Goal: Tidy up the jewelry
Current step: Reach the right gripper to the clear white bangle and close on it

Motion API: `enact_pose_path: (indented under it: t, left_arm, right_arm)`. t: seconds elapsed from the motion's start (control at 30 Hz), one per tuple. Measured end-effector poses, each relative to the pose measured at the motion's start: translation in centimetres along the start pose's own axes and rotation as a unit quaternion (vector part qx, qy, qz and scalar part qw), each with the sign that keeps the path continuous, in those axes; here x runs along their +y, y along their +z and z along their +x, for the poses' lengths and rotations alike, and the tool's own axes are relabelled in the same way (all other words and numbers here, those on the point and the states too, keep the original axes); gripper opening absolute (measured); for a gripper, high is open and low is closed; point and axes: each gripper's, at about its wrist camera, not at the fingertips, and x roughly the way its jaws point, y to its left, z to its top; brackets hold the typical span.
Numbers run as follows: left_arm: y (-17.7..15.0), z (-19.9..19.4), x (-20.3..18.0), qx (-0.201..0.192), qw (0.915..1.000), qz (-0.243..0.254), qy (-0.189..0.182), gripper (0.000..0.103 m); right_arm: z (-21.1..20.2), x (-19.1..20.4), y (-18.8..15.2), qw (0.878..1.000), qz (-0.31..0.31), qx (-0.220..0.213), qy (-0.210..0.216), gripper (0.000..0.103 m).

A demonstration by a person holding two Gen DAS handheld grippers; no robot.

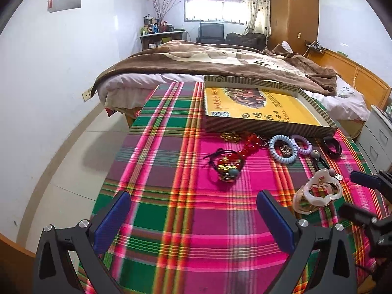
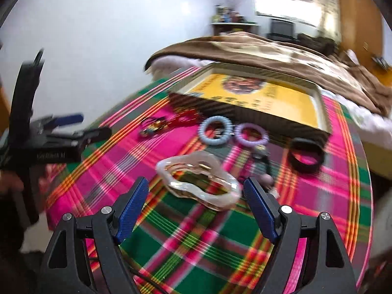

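Note:
Jewelry lies on a plaid cloth in front of a shallow yellow-lined box (image 1: 269,125) (image 2: 245,112). A translucent wavy hair claw (image 2: 198,181) (image 1: 316,193) rests just ahead of my right gripper (image 2: 196,191), which is open around nothing. My left gripper (image 1: 193,205) is open over bare cloth, short of a dark cord bracelet with gold and red beads (image 1: 227,165). Behind lie red beads (image 1: 250,144), a blue coil hair tie (image 1: 283,148) (image 2: 215,131), a purple coil tie (image 1: 303,144) (image 2: 251,134) and a black bangle (image 1: 332,145) (image 2: 306,156).
The plaid-covered table (image 1: 171,220) ends at the left above a pale floor. A bed with a brown blanket (image 1: 220,61) stands right behind the box. White drawers (image 1: 382,134) sit at the right. In the right wrist view the left gripper (image 2: 71,127) shows at the left.

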Motion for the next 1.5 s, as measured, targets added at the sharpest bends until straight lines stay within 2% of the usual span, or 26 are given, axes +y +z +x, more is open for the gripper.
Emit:
enact_pose_path:
  t: [0.33,0.4,0.47,0.63,0.73,0.9,0.93,1.0,1.03,1.17,1.3,1.37,1.47,1.5]
  left_arm:
    - [-0.5,1.1,2.4,0.018,0.9995,-0.025,-0.012,0.103]
    - [-0.6,1.3,2.5,0.021,0.9992,-0.029,-0.016,0.103]
    - [-0.6,1.4,2.7,0.024,0.9990,-0.032,-0.021,0.103]
    - [-0.8,2.0,2.6,0.033,0.9984,-0.033,-0.030,0.103]
    - [-0.7,2.3,2.5,0.037,0.9981,-0.033,-0.036,0.103]
    - [-0.6,2.7,2.4,0.045,0.9970,-0.035,-0.052,0.103]
    - [-0.6,2.9,2.3,0.046,0.9970,-0.033,-0.052,0.103]
    - [-0.5,3.2,2.1,0.048,0.9971,-0.032,-0.049,0.103]
    - [-0.3,3.4,2.0,0.053,0.9965,-0.035,-0.055,0.100]
    - [0.2,4.2,1.7,0.059,0.9955,-0.034,-0.065,0.099]
    - [0.9,5.0,1.2,0.067,0.9938,-0.032,-0.082,0.094]
    - [1.2,5.3,0.9,0.067,0.9942,-0.029,-0.079,0.094]
    - [1.8,6.0,0.5,0.070,0.9939,-0.029,-0.080,0.087]
    - [1.9,6.3,0.4,0.074,0.9937,-0.032,-0.078,0.081]
  right_arm:
    - [2.9,2.6,0.3,0.993,-0.104,0.049,0.005,0.064]
    - [3.5,3.0,0.0,0.991,-0.121,0.060,0.001,0.057]
    - [4.0,3.1,0.0,0.990,-0.129,0.064,-0.010,0.051]
    - [4.3,3.1,0.1,0.988,-0.136,0.061,-0.024,0.050]
    - [4.5,3.3,0.1,0.986,-0.149,0.056,-0.041,0.041]
    - [4.4,2.9,0.3,0.988,-0.140,0.051,-0.038,0.038]
    - [4.5,2.9,0.3,0.988,-0.140,0.049,-0.039,0.036]
    - [4.3,2.8,0.4,0.989,-0.137,0.042,-0.041,0.014]
    - [4.1,2.6,0.5,0.989,-0.133,0.036,-0.045,0.011]
    - [3.7,1.9,0.6,0.993,-0.106,0.023,-0.038,0.011]
    - [3.2,1.7,0.6,0.995,-0.089,0.009,-0.035,0.011]
    - [2.7,1.3,0.8,0.997,-0.076,-0.002,-0.034,0.011]
    - [1.7,0.8,1.1,0.997,-0.057,-0.022,-0.038,0.011]
    - [1.5,0.6,1.2,0.998,-0.051,-0.028,-0.040,0.011]
